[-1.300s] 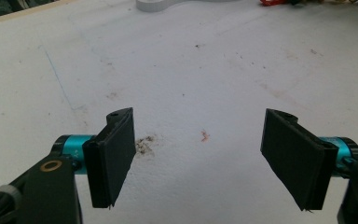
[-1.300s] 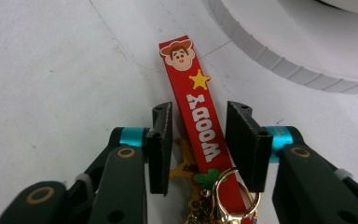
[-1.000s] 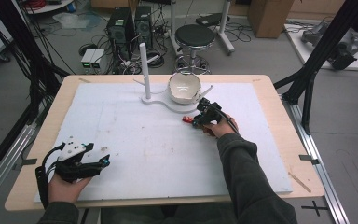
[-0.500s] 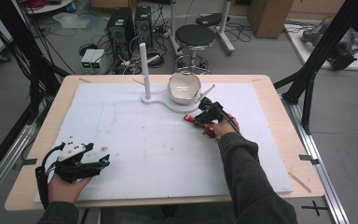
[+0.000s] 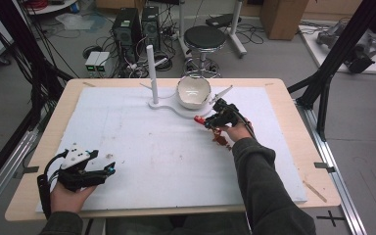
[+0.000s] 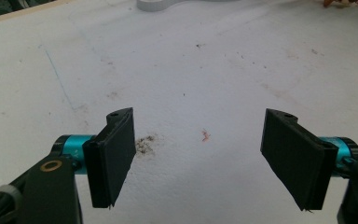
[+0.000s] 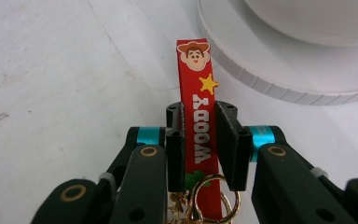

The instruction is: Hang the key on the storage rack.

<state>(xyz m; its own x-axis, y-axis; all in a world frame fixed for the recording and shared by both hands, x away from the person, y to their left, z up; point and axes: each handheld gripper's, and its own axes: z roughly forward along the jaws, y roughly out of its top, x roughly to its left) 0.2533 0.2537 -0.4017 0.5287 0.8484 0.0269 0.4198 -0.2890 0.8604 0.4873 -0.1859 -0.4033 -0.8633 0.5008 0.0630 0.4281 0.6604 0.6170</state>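
right tongs (image 7: 200, 140): clenched on the red rubber Woody keychain strap (image 7: 196, 107), just beside the white stand base (image 7: 279, 70)
left tongs (image 6: 198, 158): released, idle
tip: lift slow so the gold rings don't swing

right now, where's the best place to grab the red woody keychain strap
Grip the red strap mid-length across its flat faces, coming from the ring end, as the right gripper does: it is thin and flat, and the gold ring is too loose to pinch.
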